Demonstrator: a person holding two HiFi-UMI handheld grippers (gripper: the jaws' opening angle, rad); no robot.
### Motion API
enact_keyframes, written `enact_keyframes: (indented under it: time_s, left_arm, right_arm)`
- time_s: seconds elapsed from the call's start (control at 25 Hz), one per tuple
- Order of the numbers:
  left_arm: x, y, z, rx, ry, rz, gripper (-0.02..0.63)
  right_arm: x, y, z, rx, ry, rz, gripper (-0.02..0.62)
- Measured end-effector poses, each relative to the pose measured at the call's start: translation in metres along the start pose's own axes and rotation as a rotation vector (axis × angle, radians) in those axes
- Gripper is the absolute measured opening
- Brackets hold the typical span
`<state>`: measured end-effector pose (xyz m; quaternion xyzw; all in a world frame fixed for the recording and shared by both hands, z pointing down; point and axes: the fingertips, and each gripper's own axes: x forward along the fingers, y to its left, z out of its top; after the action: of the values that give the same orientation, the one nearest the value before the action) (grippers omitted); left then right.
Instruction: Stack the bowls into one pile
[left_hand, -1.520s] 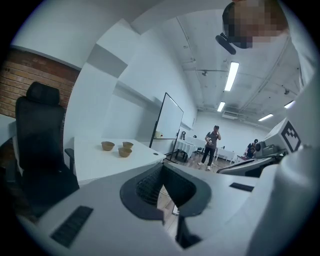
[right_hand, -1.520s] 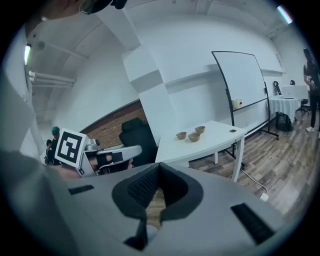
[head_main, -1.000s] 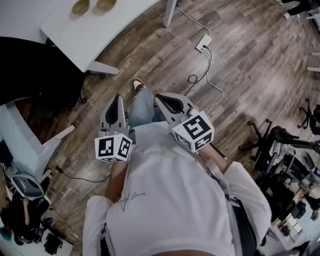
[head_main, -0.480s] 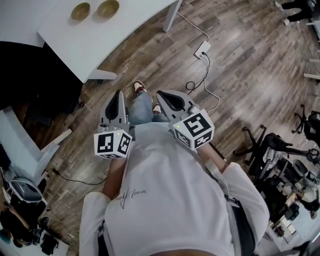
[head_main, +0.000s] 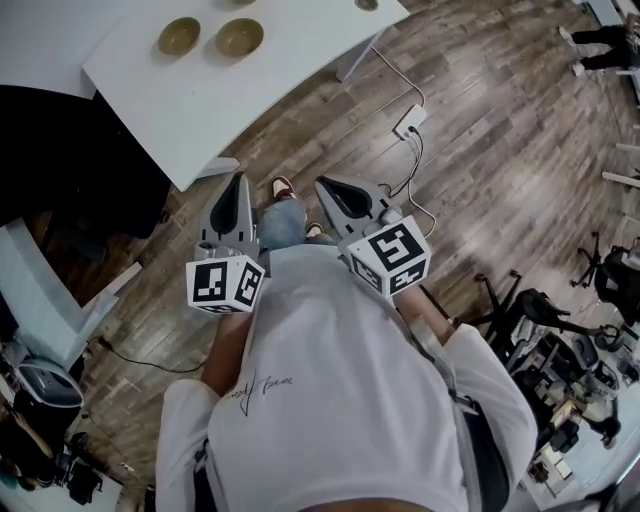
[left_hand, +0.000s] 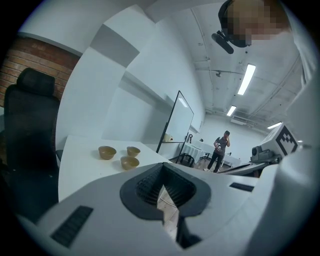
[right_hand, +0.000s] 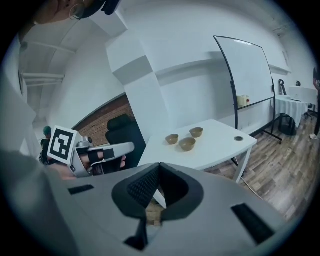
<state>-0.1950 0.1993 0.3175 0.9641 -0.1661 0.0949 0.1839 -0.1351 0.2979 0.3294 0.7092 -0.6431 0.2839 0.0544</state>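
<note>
Three small round tan bowls with a dull matte finish sit separately, unstacked, on the smooth white desk. The grey plastic left claw and right claw, with ribbed black pads, are clenched on nothing. Both hang above the wood-plank floor, well apart from the bowls.

Three small brown bowls clustering on white tabletop, small gaps between; bare surface stretching all round. Black office chair standing beside left edge. Left tongs, right tongs hanging well short, open air between.
</note>
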Motion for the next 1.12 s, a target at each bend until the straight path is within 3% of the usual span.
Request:
enact_keyframes:
  time_s: [0.44,0.72,1.12]
  left_arm:
    - [0.024,0.043,0.02,-0.058,-0.034,0.02,0.006]
    - [0.024,0.056,0.024,-0.105,-0.057,0.074,0.008]
    - [0.063,0.062,0.039,-0.093,-0.067,0.153,0.006]
  right_arm:
    - [0.047,-0.003,0.03,-0.048,0.044,0.011,0.006]
    - [0.063,-0.001,0.042,-0.093,0.08,0.053,0.006]
    - [0.096,-0.036,0.078,-0.149,0.07,0.128,0.006]
